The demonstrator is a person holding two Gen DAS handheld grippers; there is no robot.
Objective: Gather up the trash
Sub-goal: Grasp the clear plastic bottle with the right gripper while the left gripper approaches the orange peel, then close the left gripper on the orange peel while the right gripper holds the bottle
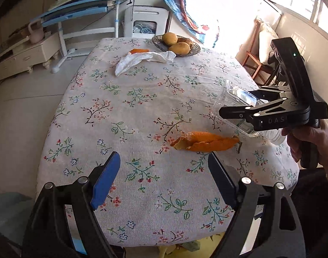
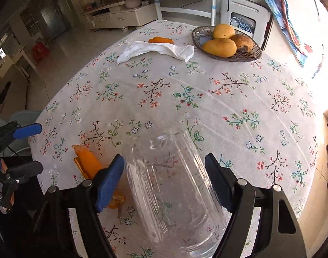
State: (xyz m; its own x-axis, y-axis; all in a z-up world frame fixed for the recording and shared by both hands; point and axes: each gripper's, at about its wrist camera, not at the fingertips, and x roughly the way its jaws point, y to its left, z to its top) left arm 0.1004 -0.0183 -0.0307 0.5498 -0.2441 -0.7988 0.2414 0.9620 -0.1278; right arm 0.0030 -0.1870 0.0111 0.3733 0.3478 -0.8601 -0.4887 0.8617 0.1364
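The floral-clothed table (image 2: 239, 99) filled both views. Low centre, the clear ribbed plastic bottle (image 2: 172, 193) lay between the right gripper (image 2: 164, 180)'s wide jaws, seemingly ungripped. The left gripper (image 1: 161, 178) gaped empty beside curled orange peel (image 1: 205, 144).

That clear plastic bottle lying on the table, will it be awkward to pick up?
The clear plastic bottle looks empty, so probably light. Its thin ribbed wall may buckle or crackle under a squeeze. Lying on its side on the tablecloth, it could roll or slip if nudged.
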